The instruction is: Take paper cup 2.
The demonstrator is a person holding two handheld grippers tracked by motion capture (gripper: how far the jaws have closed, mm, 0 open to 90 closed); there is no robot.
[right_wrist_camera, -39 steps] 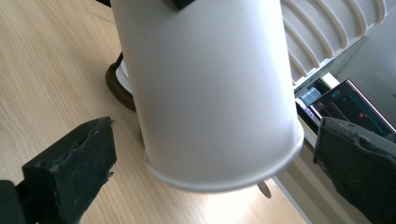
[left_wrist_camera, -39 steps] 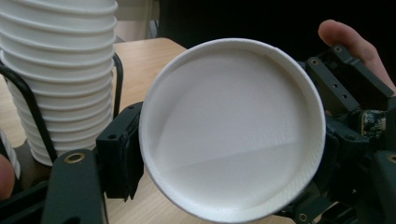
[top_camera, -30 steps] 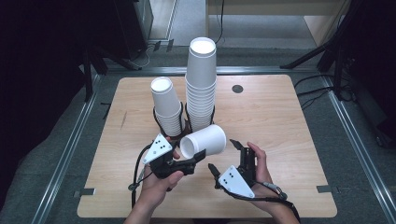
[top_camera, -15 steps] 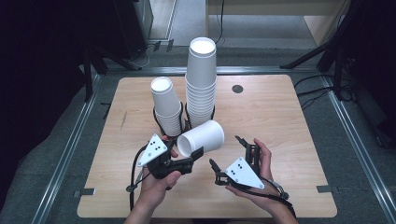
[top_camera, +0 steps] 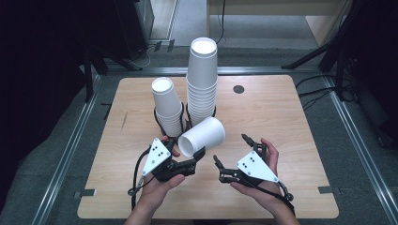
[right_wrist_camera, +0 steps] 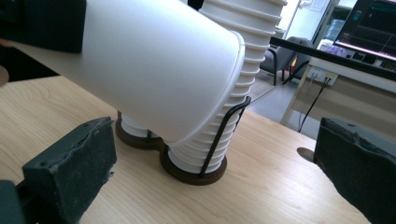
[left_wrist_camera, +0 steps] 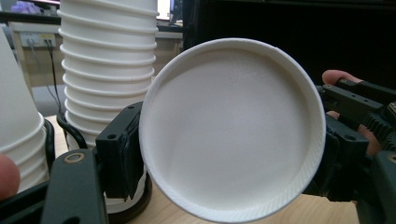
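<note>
Centre of the high view: left gripper (top_camera: pixel 199 154) clamped on paper cup (top_camera: pixel 202 137); right gripper (top_camera: pixel 231 153) jaws apart, should close gently on cup wall, not crush it

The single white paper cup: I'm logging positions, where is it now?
In the high view the single white paper cup lies sideways in the left gripper, above the wooden table, just before the two cup stacks.

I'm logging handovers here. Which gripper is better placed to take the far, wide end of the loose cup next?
Probably the right gripper: its jaws stand open beside the paper cup, nothing between them. The left gripper is already clamped on that cup's base end.
</note>
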